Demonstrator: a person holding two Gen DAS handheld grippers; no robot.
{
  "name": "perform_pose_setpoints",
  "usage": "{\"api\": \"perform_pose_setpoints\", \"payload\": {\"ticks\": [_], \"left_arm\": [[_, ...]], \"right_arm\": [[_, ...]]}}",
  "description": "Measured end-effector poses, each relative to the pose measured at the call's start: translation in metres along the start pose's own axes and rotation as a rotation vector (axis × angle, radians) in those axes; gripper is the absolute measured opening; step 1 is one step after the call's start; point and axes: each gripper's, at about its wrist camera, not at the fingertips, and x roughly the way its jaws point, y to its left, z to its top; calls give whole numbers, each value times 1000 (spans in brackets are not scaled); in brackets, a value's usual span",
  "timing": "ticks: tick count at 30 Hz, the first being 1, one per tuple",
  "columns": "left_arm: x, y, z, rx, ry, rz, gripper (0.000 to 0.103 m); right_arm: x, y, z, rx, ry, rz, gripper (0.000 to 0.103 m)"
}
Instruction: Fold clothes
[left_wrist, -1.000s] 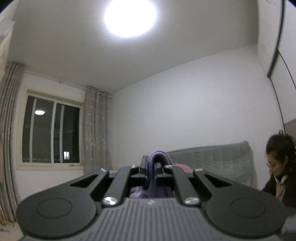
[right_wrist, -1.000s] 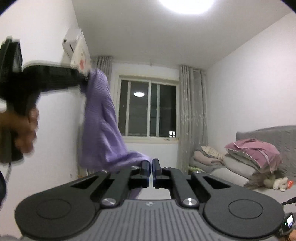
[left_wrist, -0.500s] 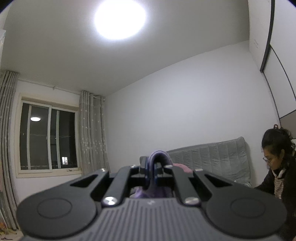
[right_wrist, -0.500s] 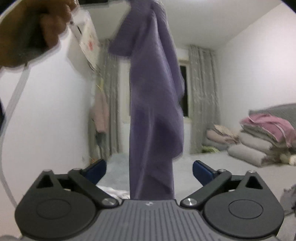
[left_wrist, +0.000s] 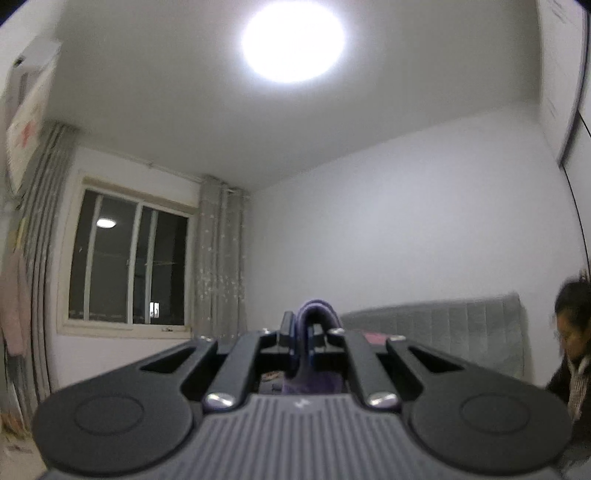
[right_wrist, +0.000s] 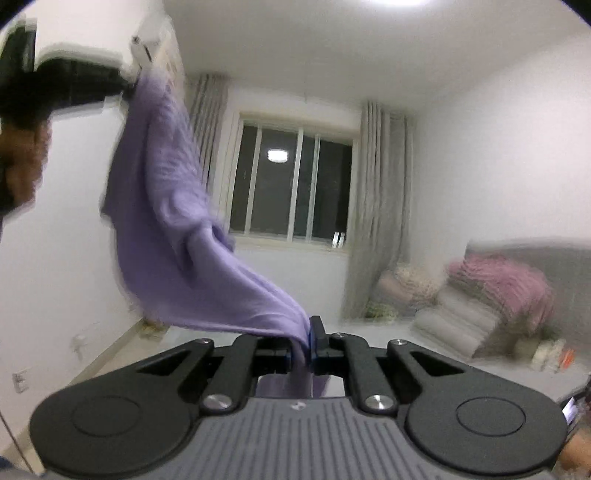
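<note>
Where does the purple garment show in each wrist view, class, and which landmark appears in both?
Left wrist view: the purple garment is a small fold at bottom centre, pinched in the left claw.
Right wrist view: it hangs from upper left down to bottom centre, where the right claw is closing on it.
Shared landmark: the dark window, left of centre in the left view, centre in the right.

One purple garment (right_wrist: 173, 236); two tongs (left_wrist: 301, 334) (right_wrist: 307, 345); one window (right_wrist: 291, 182)
</note>
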Motion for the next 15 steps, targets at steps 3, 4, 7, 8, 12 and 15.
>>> {"api": "perform_pose_setpoints", "payload": {"ticks": [3,4,7,8,12,15], "left_arm": [[-15,34,-5,-77,-20,8,7],[-20,45,-10,-97,-22,12,7],[-29,82,-55,-199,64,10,9],[-30,92,-74,-232,102,13,9],[-14,139,-204,-381,400,100,37],[-4,175,-306,-433,645,215,54]], "right_arm": [[-17,-10,49,-41,-72,-25,10],[-16,-9,62,-50,-67,0,10],[9,9,55,-62,63,114,13],[27,16,38,-55,133,154,20],[132,37,-69,22,429,270,67],[191,66,-166,-1,697,235,67]]}}
